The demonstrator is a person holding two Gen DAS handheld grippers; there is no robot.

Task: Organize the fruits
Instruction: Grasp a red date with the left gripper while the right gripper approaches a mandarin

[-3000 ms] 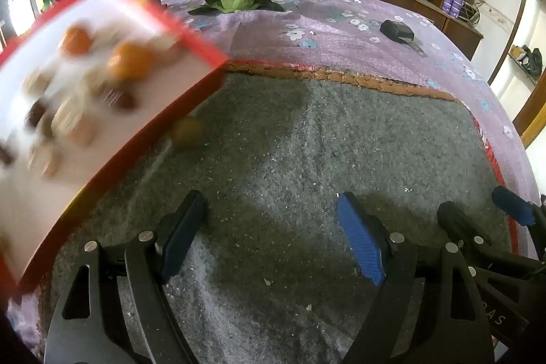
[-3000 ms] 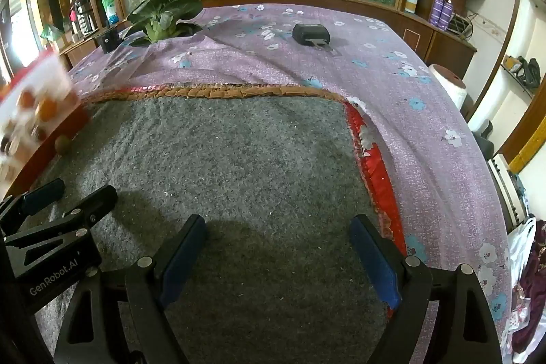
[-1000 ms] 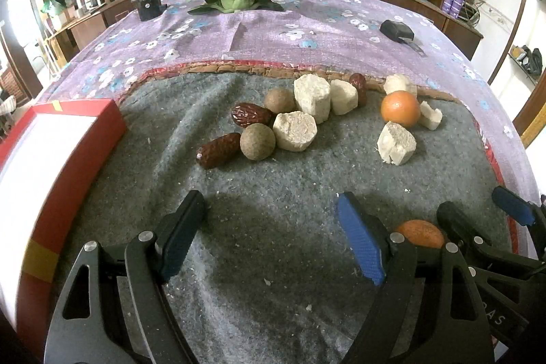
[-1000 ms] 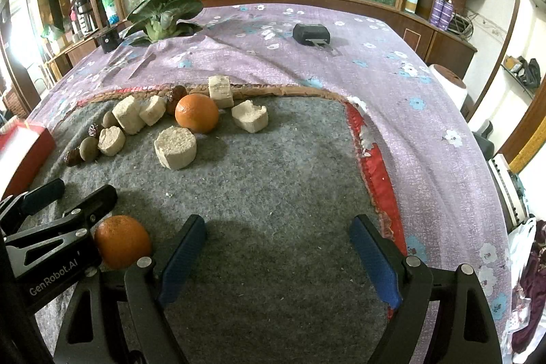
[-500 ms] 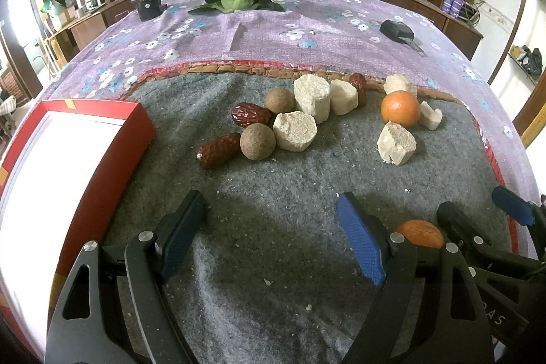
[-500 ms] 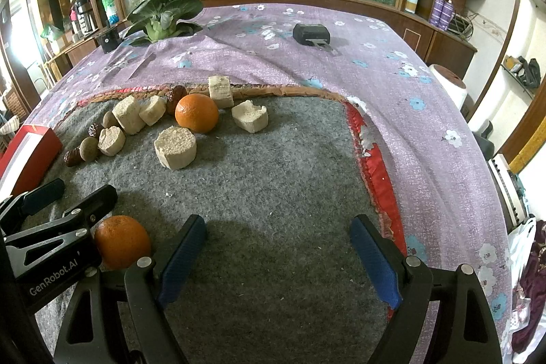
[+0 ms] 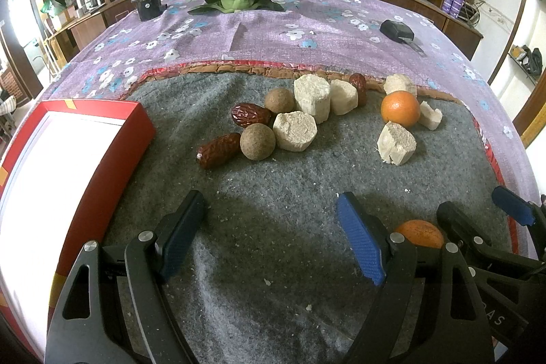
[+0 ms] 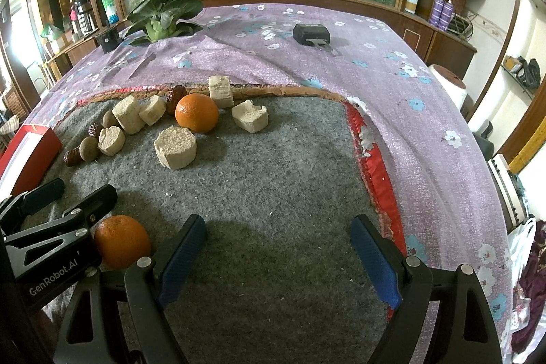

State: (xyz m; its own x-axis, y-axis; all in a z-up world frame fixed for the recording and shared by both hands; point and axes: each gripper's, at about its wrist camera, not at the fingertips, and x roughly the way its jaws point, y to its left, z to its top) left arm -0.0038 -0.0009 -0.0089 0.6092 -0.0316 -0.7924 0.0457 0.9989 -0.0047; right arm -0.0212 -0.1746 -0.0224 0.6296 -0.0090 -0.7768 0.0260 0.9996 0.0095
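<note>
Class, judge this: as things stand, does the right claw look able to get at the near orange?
Probably yes: the right claw is open, and the near orange lies uncovered just to its left, though the left claw sits close beside it.

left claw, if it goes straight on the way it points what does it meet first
Bare grey felt first. Beyond that, probably the pale cake beside the brown ball; depth is hard to judge through the fisheye. The left claw is open and empty.
</note>
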